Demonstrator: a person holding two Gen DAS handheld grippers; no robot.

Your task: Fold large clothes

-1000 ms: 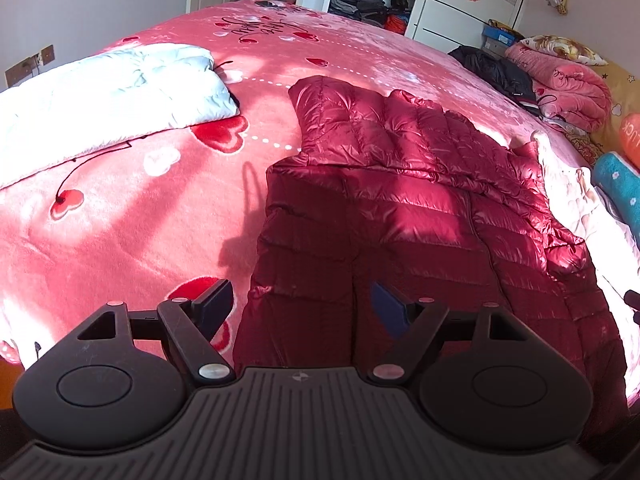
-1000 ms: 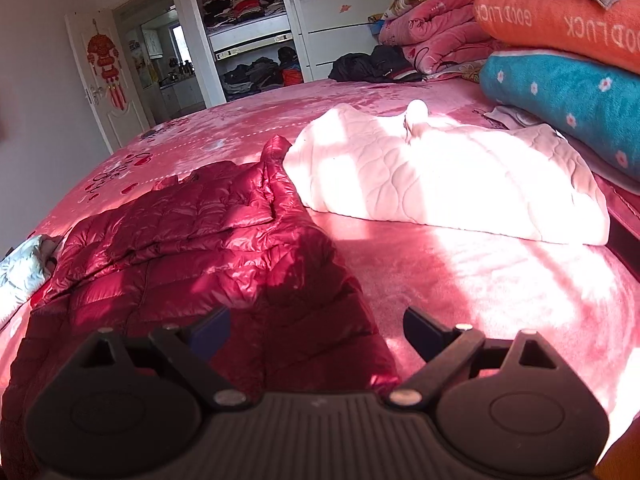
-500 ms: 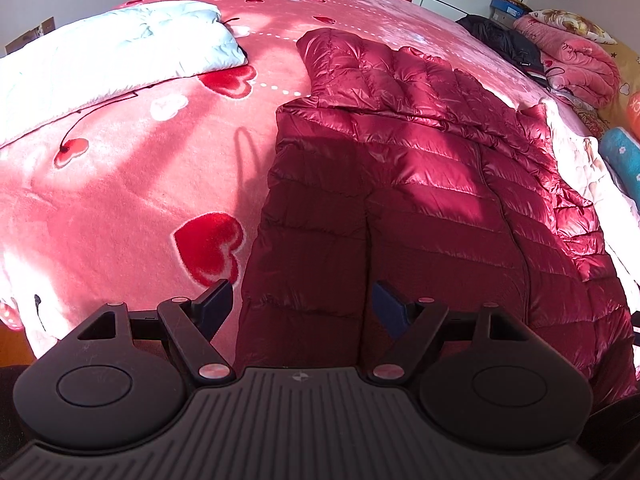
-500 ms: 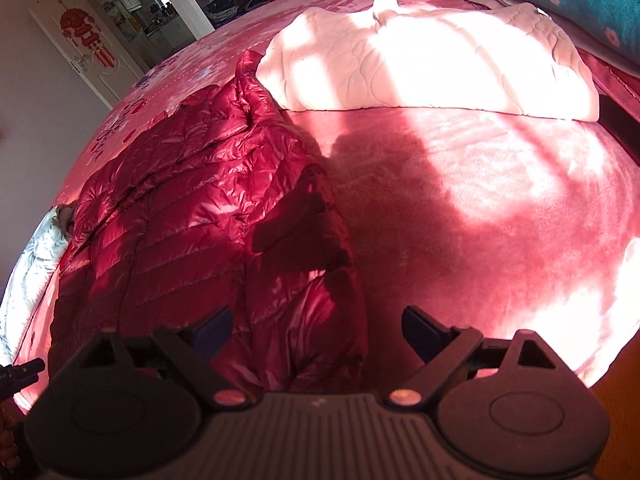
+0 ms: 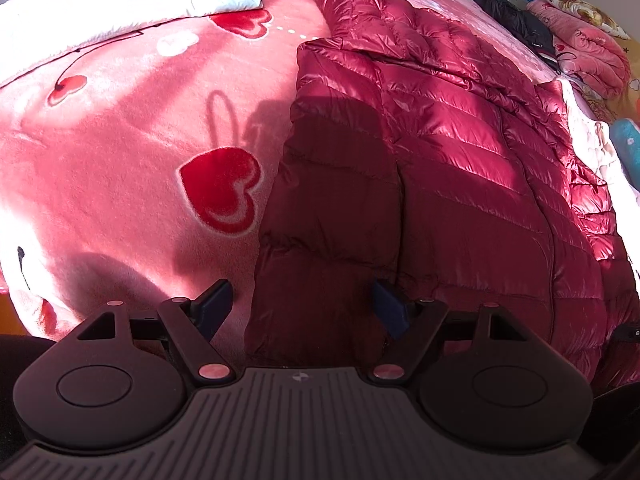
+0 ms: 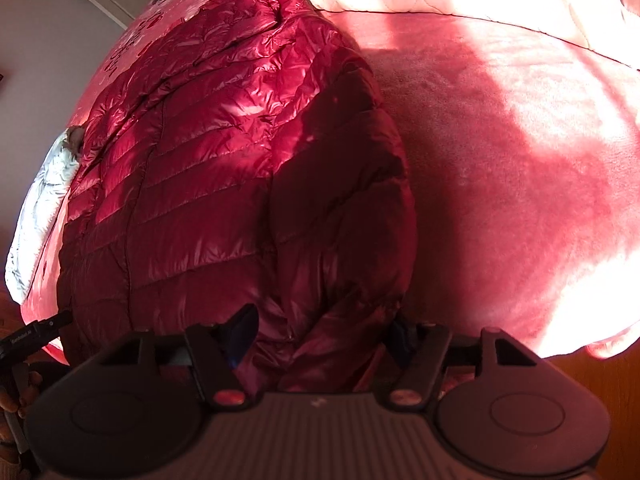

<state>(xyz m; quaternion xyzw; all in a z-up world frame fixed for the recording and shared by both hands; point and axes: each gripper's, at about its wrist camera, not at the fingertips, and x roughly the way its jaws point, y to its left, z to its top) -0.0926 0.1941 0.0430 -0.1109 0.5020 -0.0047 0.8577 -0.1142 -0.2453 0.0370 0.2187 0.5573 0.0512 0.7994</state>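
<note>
Right wrist view: the right gripper [image 6: 320,332], its jaws just closing, brackets the bunched hem corner of a crimson down jacket [image 6: 224,168] spread flat on the bed [image 6: 520,184]; whether the pads press yet is hidden in shadow. Opposite, the left gripper [image 5: 300,308] hangs wide open over the hem's other corner, holding nothing. Light, puffy and glossy, the jacket looks slippery, best pinched at the hem corners.

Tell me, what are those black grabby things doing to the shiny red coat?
A person holds tongs in each hand over a red puffer jacket spread on the pink bed. The right tongs have just been closing around its bunched hem. The left tongs hang open over the other bottom corner. No fold made yet.
</note>
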